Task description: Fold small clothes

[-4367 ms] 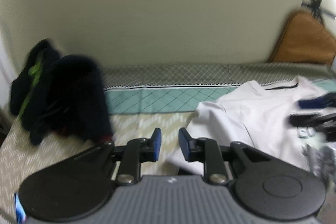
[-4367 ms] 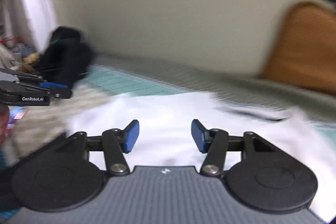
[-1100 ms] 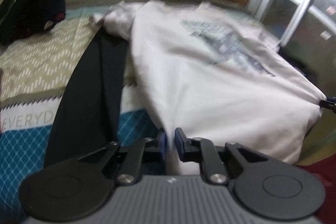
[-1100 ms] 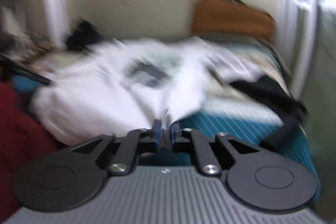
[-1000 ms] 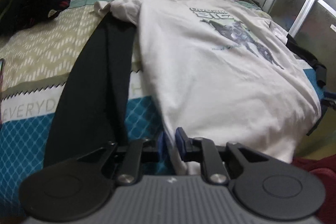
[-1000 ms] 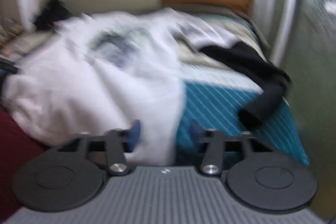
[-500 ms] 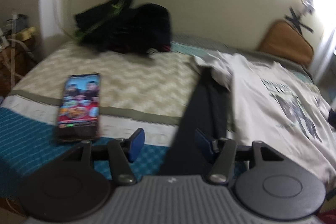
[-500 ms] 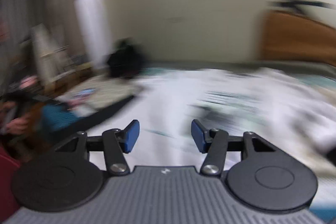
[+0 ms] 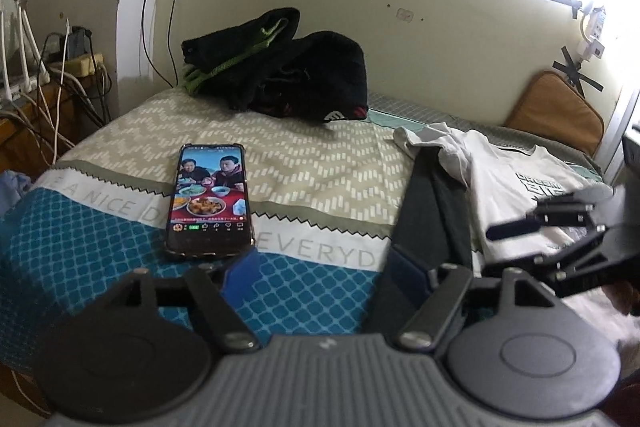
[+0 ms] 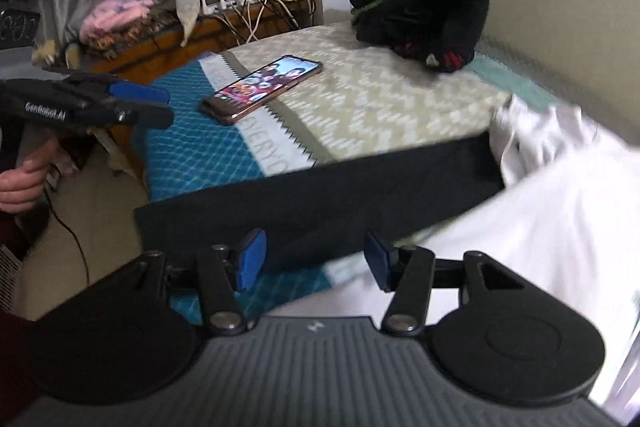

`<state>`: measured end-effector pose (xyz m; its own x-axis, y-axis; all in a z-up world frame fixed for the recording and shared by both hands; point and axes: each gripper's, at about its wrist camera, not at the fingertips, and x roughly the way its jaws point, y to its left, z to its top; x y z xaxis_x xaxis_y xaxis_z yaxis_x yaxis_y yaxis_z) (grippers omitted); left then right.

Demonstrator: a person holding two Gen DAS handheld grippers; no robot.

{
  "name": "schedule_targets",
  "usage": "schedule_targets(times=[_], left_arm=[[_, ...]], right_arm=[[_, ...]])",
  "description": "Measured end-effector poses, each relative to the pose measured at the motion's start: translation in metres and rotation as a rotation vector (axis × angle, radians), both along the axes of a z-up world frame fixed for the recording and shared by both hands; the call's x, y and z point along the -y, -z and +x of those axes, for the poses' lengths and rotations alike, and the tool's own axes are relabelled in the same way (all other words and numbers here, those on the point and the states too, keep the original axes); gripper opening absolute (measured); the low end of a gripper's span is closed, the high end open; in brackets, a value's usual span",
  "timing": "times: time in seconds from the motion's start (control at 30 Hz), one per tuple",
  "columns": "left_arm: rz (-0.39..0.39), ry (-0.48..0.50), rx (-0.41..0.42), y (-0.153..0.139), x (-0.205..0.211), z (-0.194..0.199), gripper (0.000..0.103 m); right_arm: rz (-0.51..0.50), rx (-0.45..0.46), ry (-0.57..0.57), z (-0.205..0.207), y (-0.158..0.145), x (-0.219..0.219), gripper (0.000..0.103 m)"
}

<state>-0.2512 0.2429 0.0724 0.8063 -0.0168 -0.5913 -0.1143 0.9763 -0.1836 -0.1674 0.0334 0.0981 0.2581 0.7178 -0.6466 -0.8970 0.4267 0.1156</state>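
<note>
Left wrist view, left to right. Cables and a power strip on the stand beside the bed. Phone, screen lit, lies flat on the bedspread, straddling the beige zigzag band and the white lettered strip. Pile of dark clothes with green trim sits against the wall behind it, well apart from the phone. Left gripper hovers over the teal near edge; its jaws have just been opening, now spread wide with nothing between the pads. Black garment runs as a long strip from the near edge back to the white T-shirt, which lies flat, print up, 1 sleeve bunched over the strip's far end. Right gripper comes in from the right above the shirt's near part, fingers parted, empty. Tan cushion leans on the wall past the shirt.

Right wrist view: a hand holds the left gripper at far left, off the bed edge. Phone and dark clothes behind. Right gripper is released, pads apart, above the black garment, not touching it. White T-shirt fills the right side, blurred.
</note>
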Motion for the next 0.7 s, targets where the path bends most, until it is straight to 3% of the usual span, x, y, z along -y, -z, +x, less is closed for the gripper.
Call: schedule_targets(times=[0.13, 0.27, 0.3, 0.37, 0.4, 0.47, 0.57, 0.7], left_arm=[[-0.043, -0.005, 0.014, 0.006, -0.012, 0.004, 0.073], [-0.086, -0.003, 0.044, 0.007, -0.019, 0.004, 0.073], [-0.096, 0.002, 0.055, 0.007, -0.019, 0.004, 0.073], [-0.11, 0.022, 0.085, 0.006, -0.018, 0.004, 0.073], [-0.115, 0.032, 0.099, 0.006, -0.016, 0.005, 0.073], [-0.119, 0.041, 0.119, 0.004, -0.014, 0.01, 0.073], [-0.123, 0.013, 0.147, -0.003, -0.017, 0.017, 0.073], [-0.138, -0.036, 0.215, -0.023, -0.027, 0.009, 0.073]], right_arm=[[-0.055, 0.081, -0.063, -0.002, 0.003, -0.029, 0.083], [-0.152, 0.08, -0.019, 0.02, 0.023, -0.046, 0.081], [-0.167, 0.062, 0.002, 0.028, 0.029, -0.048, 0.074], [-0.111, 0.029, 0.05, 0.041, 0.031, -0.041, 0.041], [-0.112, 0.026, 0.051, 0.045, 0.03, -0.042, 0.002], [-0.092, -0.047, 0.076, 0.056, 0.029, -0.043, 0.003], [-0.09, 0.003, 0.062, 0.056, 0.027, -0.059, 0.003], [0.029, 0.024, 0.072, 0.075, -0.005, -0.084, 0.003]])
